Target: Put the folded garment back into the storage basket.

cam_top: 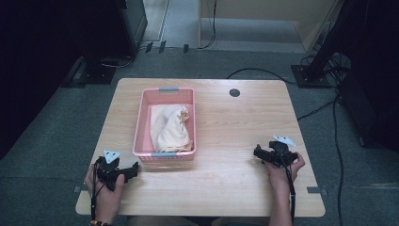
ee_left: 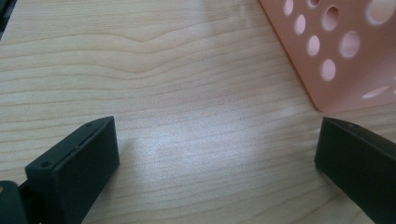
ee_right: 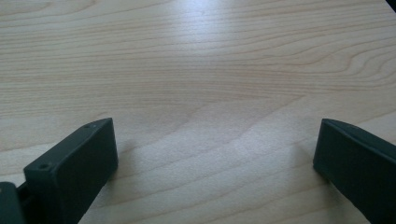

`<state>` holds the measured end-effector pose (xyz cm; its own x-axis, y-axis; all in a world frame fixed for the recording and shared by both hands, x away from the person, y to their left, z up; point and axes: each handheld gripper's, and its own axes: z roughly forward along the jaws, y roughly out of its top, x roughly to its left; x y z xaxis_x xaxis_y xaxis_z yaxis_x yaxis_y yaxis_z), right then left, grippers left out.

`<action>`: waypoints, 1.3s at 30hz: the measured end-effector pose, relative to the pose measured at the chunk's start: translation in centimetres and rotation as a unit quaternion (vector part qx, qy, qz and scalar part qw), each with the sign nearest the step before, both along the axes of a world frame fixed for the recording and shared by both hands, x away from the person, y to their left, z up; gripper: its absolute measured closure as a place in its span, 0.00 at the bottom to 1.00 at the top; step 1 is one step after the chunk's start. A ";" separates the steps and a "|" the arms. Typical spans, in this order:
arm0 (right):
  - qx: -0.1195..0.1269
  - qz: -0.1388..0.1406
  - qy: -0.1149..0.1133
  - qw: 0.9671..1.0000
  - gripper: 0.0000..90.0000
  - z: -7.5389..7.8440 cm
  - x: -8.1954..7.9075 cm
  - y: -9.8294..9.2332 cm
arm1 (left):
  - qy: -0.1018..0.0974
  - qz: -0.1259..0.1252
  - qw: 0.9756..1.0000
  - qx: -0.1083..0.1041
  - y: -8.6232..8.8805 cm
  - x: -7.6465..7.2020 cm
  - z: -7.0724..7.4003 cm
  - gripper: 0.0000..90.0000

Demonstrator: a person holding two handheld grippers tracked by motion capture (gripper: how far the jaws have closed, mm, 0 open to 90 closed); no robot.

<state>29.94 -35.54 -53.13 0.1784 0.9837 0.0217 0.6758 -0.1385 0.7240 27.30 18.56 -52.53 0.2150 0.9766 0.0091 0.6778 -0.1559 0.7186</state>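
Note:
A pink perforated basket [cam_top: 142, 117] stands on the left half of the wooden table [cam_top: 235, 122], and a cream cloth [cam_top: 169, 127] lies bunched inside it. My left gripper [cam_top: 134, 168] rests near the table's front left, just below the basket's near left corner, and is open. In the left gripper view its jaws stand wide apart over bare wood [ee_left: 187, 93], with the basket's corner [ee_left: 345, 70] at the upper right. My right gripper [cam_top: 257, 151] sits at the front right, open, its tips pointing left; its own view has bare wood [ee_right: 210, 93] between the jaws.
A round dark cable hole [cam_top: 234, 92] marks the table's far side. Black stands [cam_top: 310, 75] and cables [cam_top: 329, 103] lie on the grey floor around the table. A wide bare stretch of tabletop lies between basket and right gripper.

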 end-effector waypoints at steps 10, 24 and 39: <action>0.001 -0.006 -0.001 1.000 0.00 0.0 -0.4 -0.8 | 0.000 0.000 1.000 0.000 0.0 0.0 0.0 0.00; 0.001 -0.017 0.000 1.000 0.00 0.0 -1.0 -1.9 | 0.000 0.000 1.000 0.000 0.0 0.0 0.0 0.00; 0.001 -0.023 0.001 1.000 0.00 0.0 -1.4 -2.5 | 0.000 0.000 1.000 0.000 0.0 0.0 0.0 0.00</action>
<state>28.57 -38.07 -53.16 0.2228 0.9746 0.0240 0.6699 -0.1710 0.7225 27.30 18.56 -52.53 0.2149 0.9766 0.0091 0.6777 -0.1558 0.7186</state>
